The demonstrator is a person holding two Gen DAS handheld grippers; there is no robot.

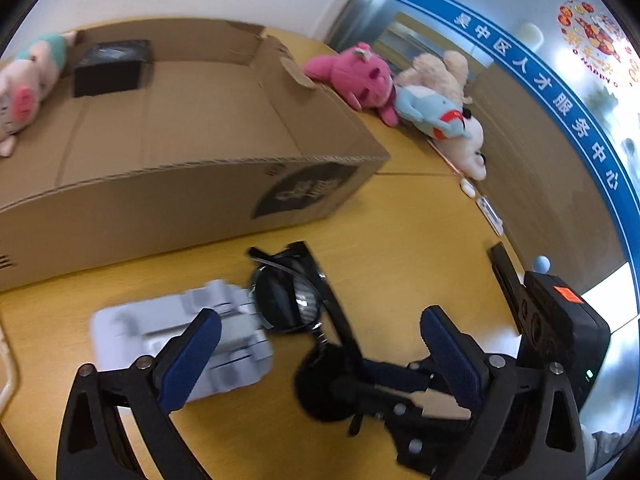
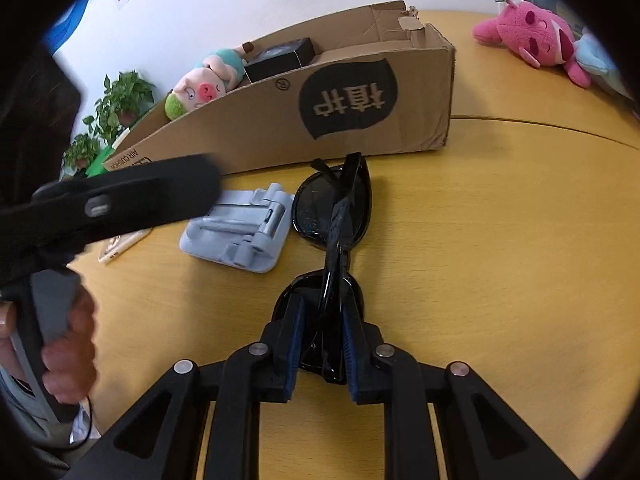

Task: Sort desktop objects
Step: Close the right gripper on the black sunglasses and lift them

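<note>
Desk (image 2: 500,240); sunglasses (image 2: 332,216) lengthwise toward box (image 2: 360,120)

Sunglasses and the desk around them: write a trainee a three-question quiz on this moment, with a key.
1. True or false: the right gripper has its jaws shut on the sunglasses.
2. What lies in the cardboard box beside the pig plush? A) black box B) pink plush C) phone stand
3. Fill in: the left gripper, jaws wide, holds ____.

Key:
1. True; the pads press the folded frame.
2. A, the black box. The pink plush lies on the desk; the grey phone stand rests beside the sunglasses.
3. Nothing.
</note>
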